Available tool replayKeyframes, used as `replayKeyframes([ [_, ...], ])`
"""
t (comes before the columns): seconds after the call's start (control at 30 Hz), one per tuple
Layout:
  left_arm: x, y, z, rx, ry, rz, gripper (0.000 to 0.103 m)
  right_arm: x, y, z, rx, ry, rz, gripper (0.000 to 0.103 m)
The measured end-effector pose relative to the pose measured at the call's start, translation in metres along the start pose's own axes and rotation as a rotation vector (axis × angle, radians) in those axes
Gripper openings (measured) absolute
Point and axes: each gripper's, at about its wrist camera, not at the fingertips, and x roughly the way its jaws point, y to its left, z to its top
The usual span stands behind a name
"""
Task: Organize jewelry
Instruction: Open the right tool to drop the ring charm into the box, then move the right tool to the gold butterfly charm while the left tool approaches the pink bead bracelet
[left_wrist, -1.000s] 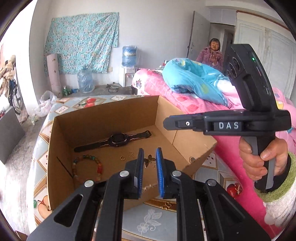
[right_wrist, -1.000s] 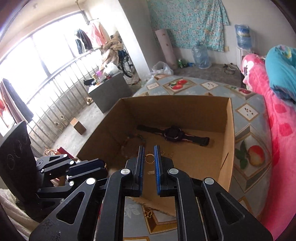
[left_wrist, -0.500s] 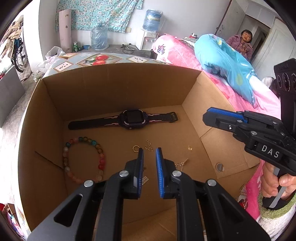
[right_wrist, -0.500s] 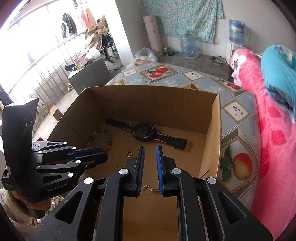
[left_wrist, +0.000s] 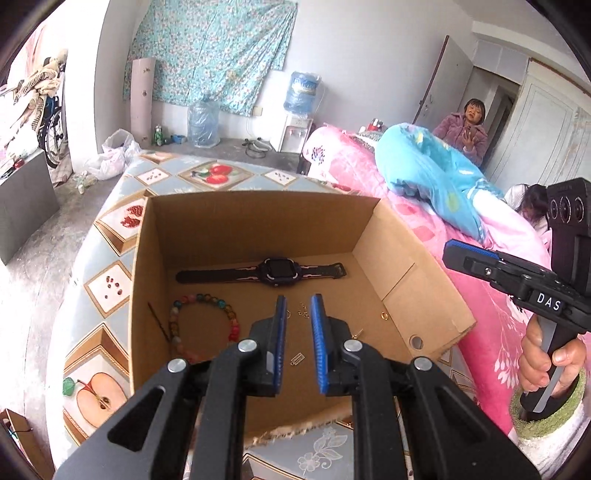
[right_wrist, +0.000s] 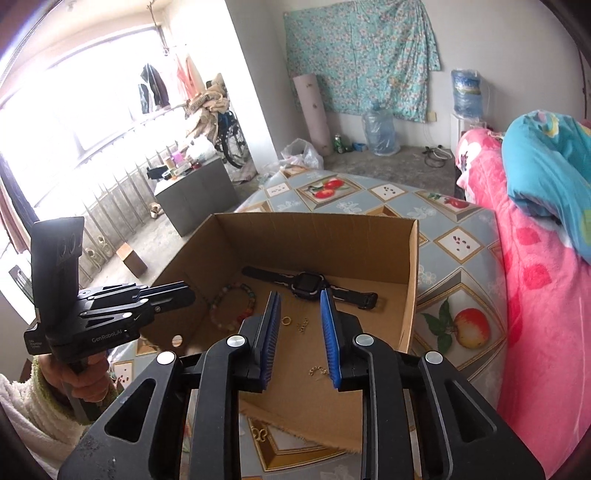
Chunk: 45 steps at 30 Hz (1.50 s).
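1. We hold the right gripper (right_wrist: 298, 325) parted, empty, above the box (right_wrist: 412, 280), aimed at the ring (right_wrist: 285, 320).
2. The left gripper (left_wrist: 297, 334) hangs slightly parted, empty.
3. The watch (left_wrist: 277, 271) and bracelet (left_wrist: 201, 319) lie inside the box.

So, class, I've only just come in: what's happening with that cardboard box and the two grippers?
A person is sorting jewelry with a handheld gripper in each hand. The left gripper and right gripper both hover over the open cardboard box, jaws apart and holding nothing. On the box floor lie a black watch, a beaded bracelet, a gold ring and small chain pieces. Nothing is gripped yet.
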Motion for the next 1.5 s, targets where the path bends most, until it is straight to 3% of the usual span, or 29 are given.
replayKeyframes([
  [0.23,-0.069,0.011,-0.04,0.026,-0.12,0.023,0.013,-0.046,0.027,-0.053,0.02,-0.059,0.087,0.03],
  [0.4,-0.093,0.014,-0.072,0.049,-0.12,0.03,0.018,-0.034,0.042,-0.1,0.116,0.029,0.093,0.036],
  [0.47,-0.086,0.01,-0.085,0.068,-0.078,0.049,0.018,-0.02,0.042,-0.114,0.165,0.078,0.089,0.036],
  [0.6,-0.049,0.002,-0.112,0.113,0.052,0.162,0.018,0.006,0.041,-0.132,0.212,0.185,-0.013,0.037],
  [0.77,0.0,0.004,-0.139,0.151,0.185,0.284,0.018,0.02,0.042,-0.13,0.243,0.228,-0.02,0.037],
  [0.83,0.01,0.008,-0.142,0.139,0.202,0.312,0.018,0.019,0.047,-0.131,0.239,0.23,-0.016,0.037],
  [1.5,0.025,0.019,-0.134,0.066,0.219,0.302,0.018,0.032,0.054,-0.133,0.251,0.26,0.0,0.037],
])
